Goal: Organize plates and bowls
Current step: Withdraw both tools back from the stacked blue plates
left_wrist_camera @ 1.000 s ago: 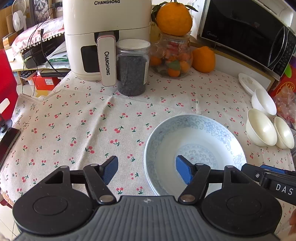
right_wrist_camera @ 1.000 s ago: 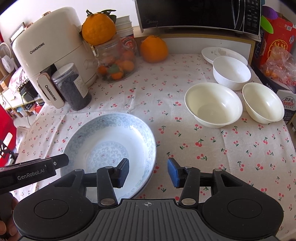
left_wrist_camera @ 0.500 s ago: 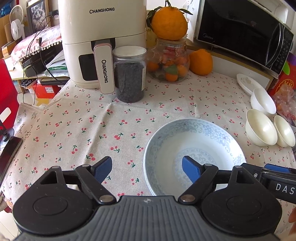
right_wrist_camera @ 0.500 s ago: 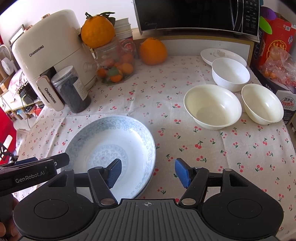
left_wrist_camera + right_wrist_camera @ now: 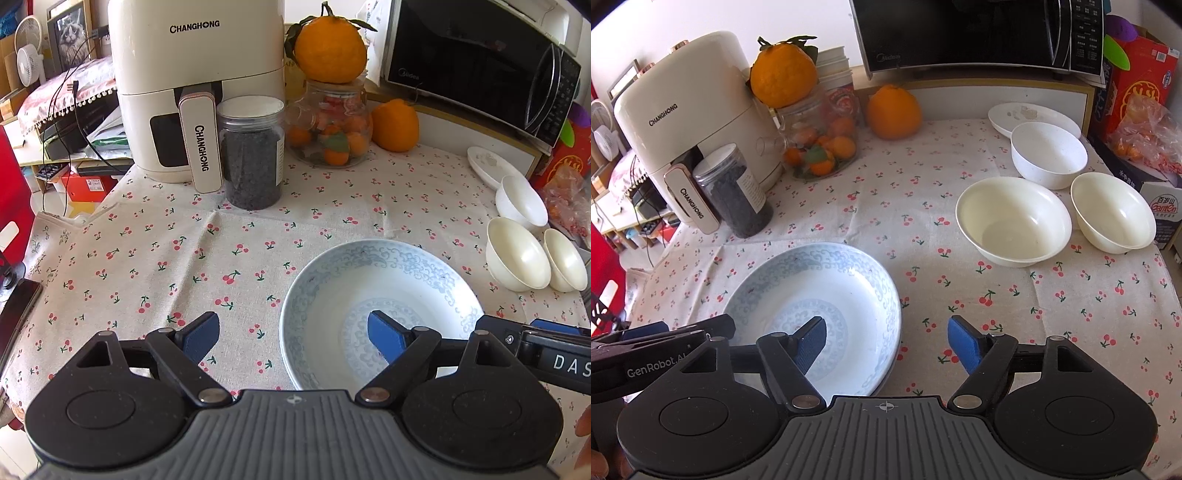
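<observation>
A blue-patterned deep plate point(image 5: 380, 295) point(image 5: 827, 291) rests on the cherry-print tablecloth. My left gripper point(image 5: 293, 338) straddles its left rim, jaws opening, pads clear of the rim. My right gripper point(image 5: 886, 341) straddles its right rim, jaws likewise opening and not touching it. To the right stand a large cream bowl point(image 5: 1014, 221) point(image 5: 517, 254), a smaller cream bowl point(image 5: 1113, 212) point(image 5: 565, 266), a white bowl point(image 5: 1049, 153) point(image 5: 521, 201) and a flat white plate point(image 5: 1034, 116) point(image 5: 489, 164) behind them.
At the back stand a cream air fryer point(image 5: 195, 85), a dark-filled jar point(image 5: 253, 155), a glass jar of oranges point(image 5: 330, 133), a loose orange point(image 5: 894, 110) and a microwave point(image 5: 480, 66). A red box and a snack bag point(image 5: 1145, 133) line the right edge.
Both grippers' jaws have spread wider around the plate's rims, letting go of it. The plate lies still on the cloth.
</observation>
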{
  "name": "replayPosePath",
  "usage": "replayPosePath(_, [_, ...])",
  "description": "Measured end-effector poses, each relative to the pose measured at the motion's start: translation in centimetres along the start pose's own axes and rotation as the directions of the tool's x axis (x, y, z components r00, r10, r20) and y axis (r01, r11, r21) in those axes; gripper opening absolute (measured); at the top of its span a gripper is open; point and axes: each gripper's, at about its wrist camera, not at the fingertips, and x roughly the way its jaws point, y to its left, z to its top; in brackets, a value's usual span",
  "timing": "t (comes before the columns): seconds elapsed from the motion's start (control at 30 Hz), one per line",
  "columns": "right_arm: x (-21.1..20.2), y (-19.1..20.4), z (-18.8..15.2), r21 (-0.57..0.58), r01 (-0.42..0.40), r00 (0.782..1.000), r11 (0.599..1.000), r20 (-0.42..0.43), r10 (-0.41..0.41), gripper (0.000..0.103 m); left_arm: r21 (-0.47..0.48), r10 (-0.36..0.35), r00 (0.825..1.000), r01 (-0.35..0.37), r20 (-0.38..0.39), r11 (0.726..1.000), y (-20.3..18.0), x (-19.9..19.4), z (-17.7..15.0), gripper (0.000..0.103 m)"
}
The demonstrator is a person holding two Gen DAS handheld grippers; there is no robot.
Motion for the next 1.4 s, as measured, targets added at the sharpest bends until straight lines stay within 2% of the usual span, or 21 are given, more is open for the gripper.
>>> replayPosePath(0.93, [0.0, -0.4, 0.2, 0.013, 0.008, 1.000, 1.000, 0.012, -0.008, 0.074, -0.002, -0.027, 1.000, 0.027, -0.001, 1.000, -0.2, 0.0, 0.2, 0.086])
replayPosePath(1.4, [-1.0, -0.9, 0.8, 0.026, 0.050, 0.997, 0.998, 0.051, -0.051, 0.074, -0.011, -0.061, 0.998, 0.061, 0.010, 0.998, -0.6, -0.4, 0.9, 0.087])
